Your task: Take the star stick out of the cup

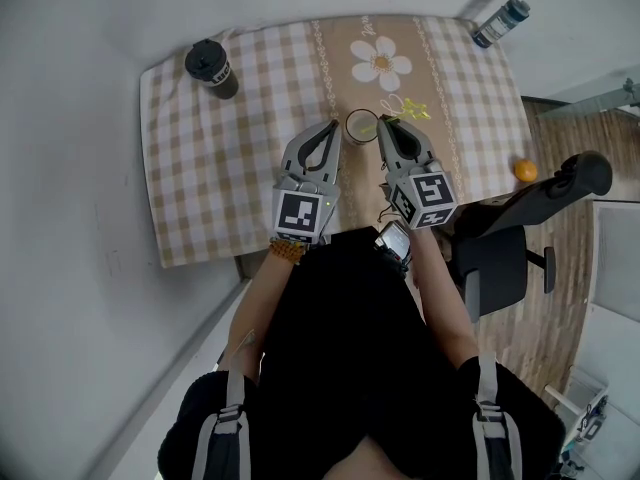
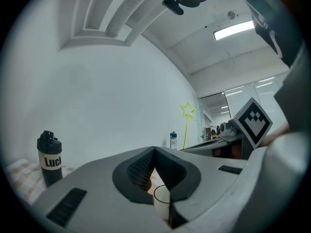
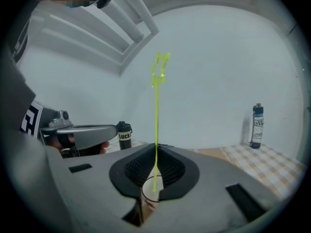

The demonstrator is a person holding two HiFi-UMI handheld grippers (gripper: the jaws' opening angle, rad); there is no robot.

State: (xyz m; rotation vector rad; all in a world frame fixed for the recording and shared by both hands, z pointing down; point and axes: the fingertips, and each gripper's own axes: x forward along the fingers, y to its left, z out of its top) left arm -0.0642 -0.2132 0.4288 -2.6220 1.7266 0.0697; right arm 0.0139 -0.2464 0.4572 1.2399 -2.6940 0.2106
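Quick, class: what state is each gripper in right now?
Left gripper: closed, holding nothing.
Right gripper: closed on the star stick.

In the left gripper view, the left gripper's (image 2: 154, 152) own jaws hid most of the cup (image 2: 163, 200); I saw only a sliver of rim at 6 o'clock. From the head view, the star stick's (image 1: 413, 111) stem disappeared behind the right gripper (image 1: 384, 124). The blue bottle's (image 1: 500, 22) print at 1 o'clock was too small to read. The black bottle's (image 2: 49, 158) label curved away after "Luck". I couldn't identify the small orange object (image 1: 526, 171) at 3 o'clock.
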